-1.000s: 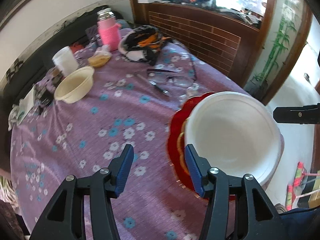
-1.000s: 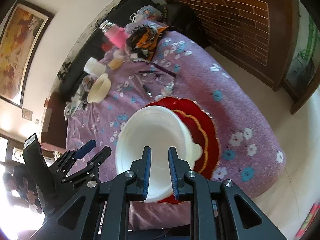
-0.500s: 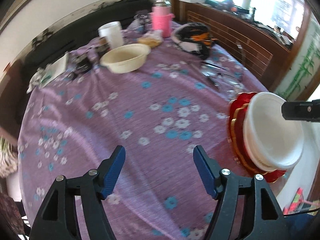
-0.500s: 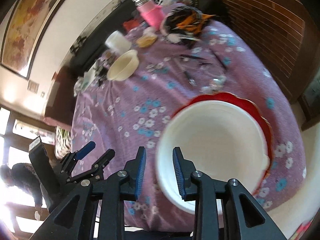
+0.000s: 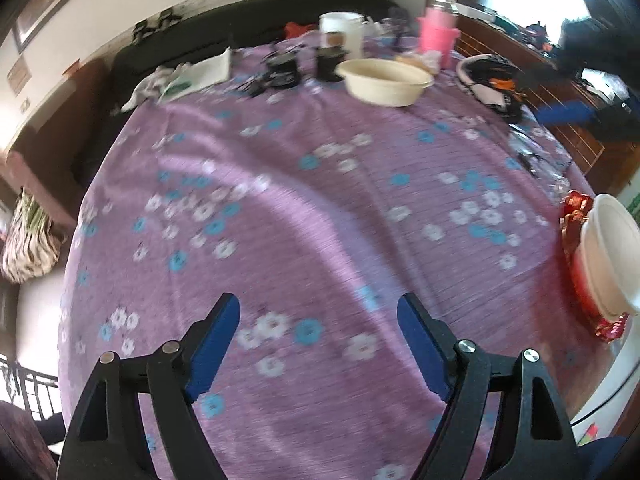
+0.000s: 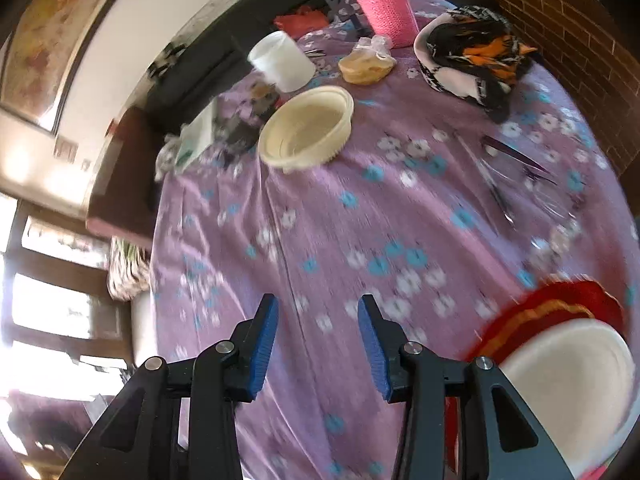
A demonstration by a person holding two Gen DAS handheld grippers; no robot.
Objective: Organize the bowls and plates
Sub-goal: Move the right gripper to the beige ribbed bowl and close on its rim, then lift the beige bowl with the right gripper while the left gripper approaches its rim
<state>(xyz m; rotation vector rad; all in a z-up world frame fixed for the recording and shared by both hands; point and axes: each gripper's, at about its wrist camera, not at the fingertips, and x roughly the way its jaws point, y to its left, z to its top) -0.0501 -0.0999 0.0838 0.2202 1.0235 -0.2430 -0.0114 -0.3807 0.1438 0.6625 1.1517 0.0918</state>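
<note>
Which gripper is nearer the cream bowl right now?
Hard to call. The cream bowl lies far ahead of both the right gripper and left gripper; both empty, jaws opening.

- The tablecloth [image 5: 320, 200] is showing purple with white and blue flowers.
- A cream bowl [image 6: 306, 126] is sitting on the tablecloth, far side.
- A white bowl [image 6: 560, 380] is resting on a red plate [image 6: 552, 300] with gold trim, at the tablecloth's near edge.
- A pink knitted sleeve [image 6: 386, 4] is covering a bottle beyond the cream bowl.
- Blue pads [image 5: 212, 344] are lining black fingers.
</note>
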